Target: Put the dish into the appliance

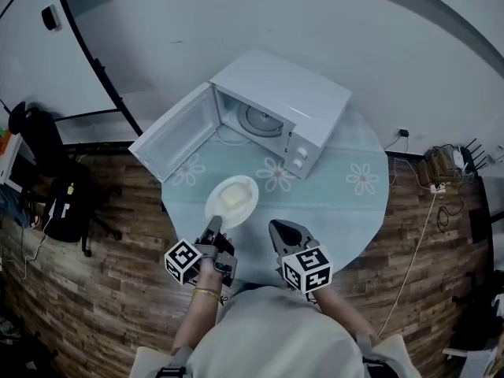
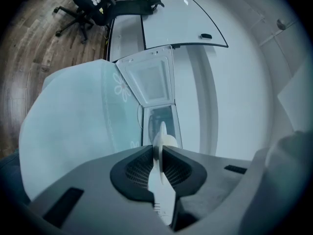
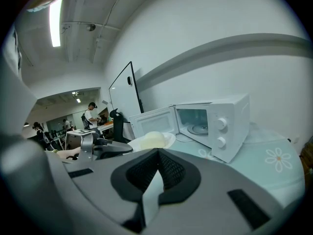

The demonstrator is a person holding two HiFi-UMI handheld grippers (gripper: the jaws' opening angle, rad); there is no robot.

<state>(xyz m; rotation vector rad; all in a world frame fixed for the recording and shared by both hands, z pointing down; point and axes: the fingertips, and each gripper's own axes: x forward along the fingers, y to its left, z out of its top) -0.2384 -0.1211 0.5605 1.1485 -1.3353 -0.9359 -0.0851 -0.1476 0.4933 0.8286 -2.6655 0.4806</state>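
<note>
A white plate (image 1: 231, 199) with a pale mound of food hangs over the round table, level. My left gripper (image 1: 214, 225) is shut on the plate's near rim. In the left gripper view the plate (image 2: 161, 142) shows edge-on between the pads. Behind it the white microwave (image 1: 283, 109) stands at the table's back with its door (image 1: 175, 136) swung open to the left and the glass turntable (image 1: 262, 120) bare inside. My right gripper (image 1: 277, 228) hovers to the right of the plate, shut, with nothing in it. In the right gripper view the plate (image 3: 154, 141) sits left of the microwave (image 3: 217, 124).
The table (image 1: 346, 203) wears a teal cloth with white flowers. A cable (image 1: 230, 138) lies in front of the microwave. A black office chair (image 1: 55, 187) stands at the left, a whiteboard stand (image 1: 90, 57) behind it. Power strips and cords (image 1: 445, 164) lie on the floor at the right.
</note>
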